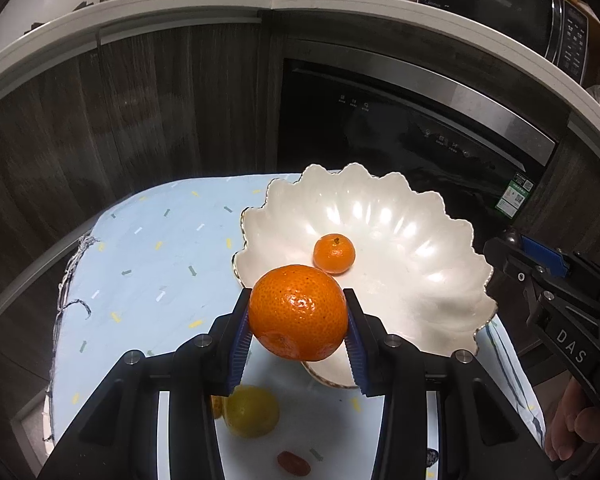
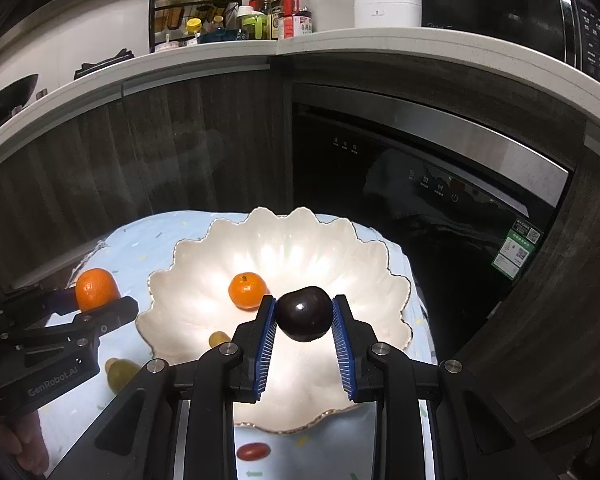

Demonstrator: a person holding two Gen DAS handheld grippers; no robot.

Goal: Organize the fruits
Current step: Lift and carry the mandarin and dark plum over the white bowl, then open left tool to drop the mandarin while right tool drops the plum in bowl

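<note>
My left gripper (image 1: 298,318) is shut on a large orange (image 1: 298,312), held in the air just before the near left rim of a white scalloped bowl (image 1: 400,220). A small mandarin (image 1: 334,253) lies inside the bowl. My right gripper (image 2: 304,316) is shut on a dark purple plum (image 2: 305,314), hovering over the bowl (image 2: 300,240) near its front. In the right wrist view the mandarin (image 2: 247,290) sits left of the plum, and the left gripper (image 2: 100,304) with the orange (image 2: 96,289) is at the far left.
The bowl stands on a small table with a light blue patterned cloth (image 1: 148,264). Loose on the cloth are a yellow fruit (image 1: 252,412), a small red fruit (image 1: 294,463) and yellow-green fruits (image 2: 120,372). Dark cabinets and an appliance (image 1: 400,128) rise behind.
</note>
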